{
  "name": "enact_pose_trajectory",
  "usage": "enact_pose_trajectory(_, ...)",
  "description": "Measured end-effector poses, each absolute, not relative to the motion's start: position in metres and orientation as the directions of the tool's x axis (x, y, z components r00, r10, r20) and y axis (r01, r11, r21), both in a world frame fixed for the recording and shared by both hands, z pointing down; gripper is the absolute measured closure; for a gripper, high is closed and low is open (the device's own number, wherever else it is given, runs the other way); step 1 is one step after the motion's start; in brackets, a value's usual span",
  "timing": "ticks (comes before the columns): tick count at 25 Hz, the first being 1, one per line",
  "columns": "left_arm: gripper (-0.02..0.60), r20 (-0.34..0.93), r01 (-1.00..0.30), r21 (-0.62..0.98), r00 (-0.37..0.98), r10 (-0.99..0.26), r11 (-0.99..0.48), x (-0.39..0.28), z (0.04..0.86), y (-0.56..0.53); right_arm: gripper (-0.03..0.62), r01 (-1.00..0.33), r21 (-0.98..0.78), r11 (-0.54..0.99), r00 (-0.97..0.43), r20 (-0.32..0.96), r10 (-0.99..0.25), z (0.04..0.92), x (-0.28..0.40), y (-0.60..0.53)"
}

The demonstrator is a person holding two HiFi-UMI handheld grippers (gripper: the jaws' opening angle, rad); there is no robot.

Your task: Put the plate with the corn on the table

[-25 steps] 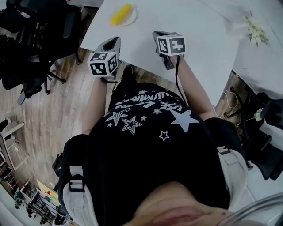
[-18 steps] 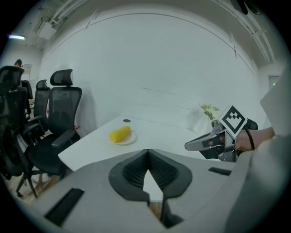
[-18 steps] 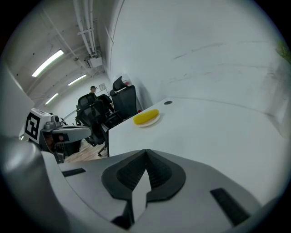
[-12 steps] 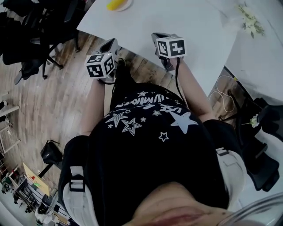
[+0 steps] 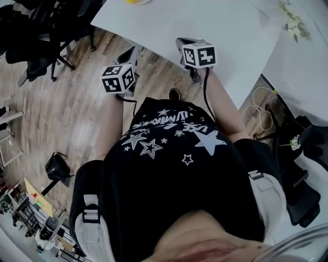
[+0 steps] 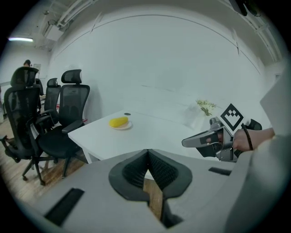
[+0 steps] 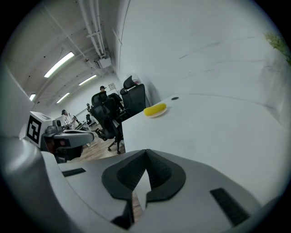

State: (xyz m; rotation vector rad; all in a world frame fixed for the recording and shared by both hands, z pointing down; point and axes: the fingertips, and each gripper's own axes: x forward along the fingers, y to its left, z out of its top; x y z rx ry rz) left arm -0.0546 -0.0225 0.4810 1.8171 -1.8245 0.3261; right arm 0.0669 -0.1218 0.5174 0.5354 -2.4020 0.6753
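Observation:
A yellow corn cob on a small white plate (image 6: pixel 120 123) rests on the white table (image 6: pixel 150 136) near its far left corner. It shows again as the plate (image 7: pixel 155 109) in the right gripper view, and only its edge (image 5: pixel 137 1) shows at the top of the head view. My left gripper (image 6: pixel 147 152) is shut and holds nothing; in the head view it (image 5: pixel 129 53) hangs over the wooden floor just short of the table edge. My right gripper (image 7: pixel 145 152) is also shut and holds nothing, with its tip (image 5: pixel 181 42) at the table's near edge. Both are far from the plate.
Black office chairs (image 6: pixel 63 118) stand left of the table, more of these chairs (image 5: pixel 31 30) in the head view. A sprig of flowers (image 5: pixel 290 23) lies at the table's far right. A dark bag (image 5: pixel 56 166) sits on the floor, and white cables (image 5: pixel 259 115) lie on the right.
The table and plate have slid up and away in the head view, the plate nearly out of the frame. The left gripper now hangs over the floor instead of the table edge.

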Motion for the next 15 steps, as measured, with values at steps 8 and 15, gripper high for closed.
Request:
enact_pose_trajectory(8,0.577,0.523,-0.967,0.235,0.041,-0.851,0.098,-0.053,0.485,0.005,0.588,-0.495,-0.308,0.813,-0.735,0.647,-0.203,0.517,0.065,-0.098)
enact_pose_trajectory(15,0.577,0.514,-0.965,0.236,0.024,-0.857,0.115,-0.054,0.483,0.023,0.588,-0.484,-0.288,0.826,-0.746,0.629,-0.218,0.507,0.064,-0.086)
